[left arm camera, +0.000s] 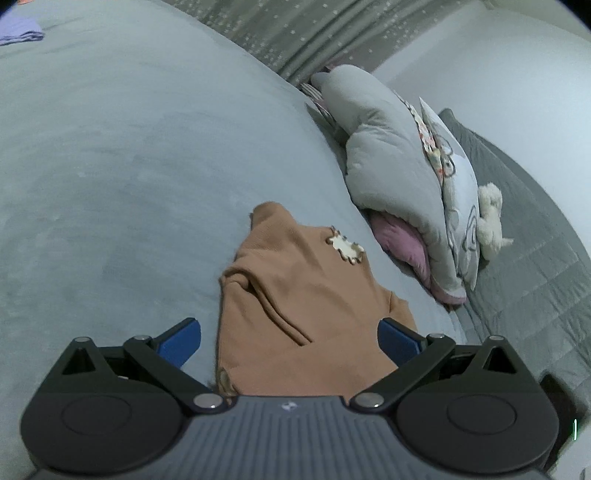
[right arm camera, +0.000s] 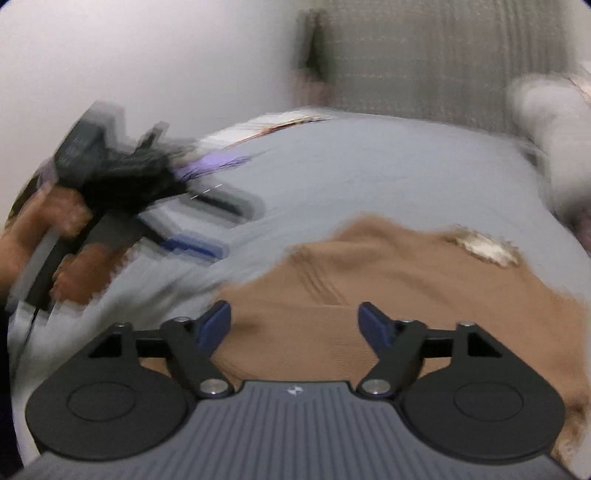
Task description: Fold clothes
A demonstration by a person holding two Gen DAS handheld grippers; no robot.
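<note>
— Tan, is it? Where does the garment lie?

— Tan knit, yes: a small sweater (left arm camera: 295,302) spread on the grey-blue bed (left arm camera: 110,166), seen from the left wrist camera at about 6 o'clock of the frame, just ahead of the left gripper (left arm camera: 290,341). A pale animal patch (left arm camera: 345,248) edged in brown sits on its upper part, at roughly 1 o'clock from the garment's middle. One sleeve is folded across the body, leaving a long diagonal crease. The cloth looks soft, a little rumpled, its narrow top end pointing toward 12 o'clock.

— And the left gripper itself?

— Spread wide, blue pads apart, nothing between them; the sweater lies beneath and beyond the gap.

— The other one?

— The right gripper (right arm camera: 293,325) hangs over the sweater's ribbed lower part, its blue pads likewise parted and empty. That view is badly blurred. At 9 o'clock in it, a hand (right arm camera: 55,236) grips the handle of the left gripper, which is tilted with its fingers aimed toward 3 o'clock, above bare bedding well to the side of the tan cloth.

— Anything else on the bed?

— At 2 o'clock in the left wrist view, a grey quilt (left arm camera: 384,158) bundled with a patterned pillow (left arm camera: 458,206) and something pink (left arm camera: 402,243), plus a cream plush toy (left arm camera: 491,218). A folded lilac item (left arm camera: 20,31) lies far off at 10 o'clock.
</note>
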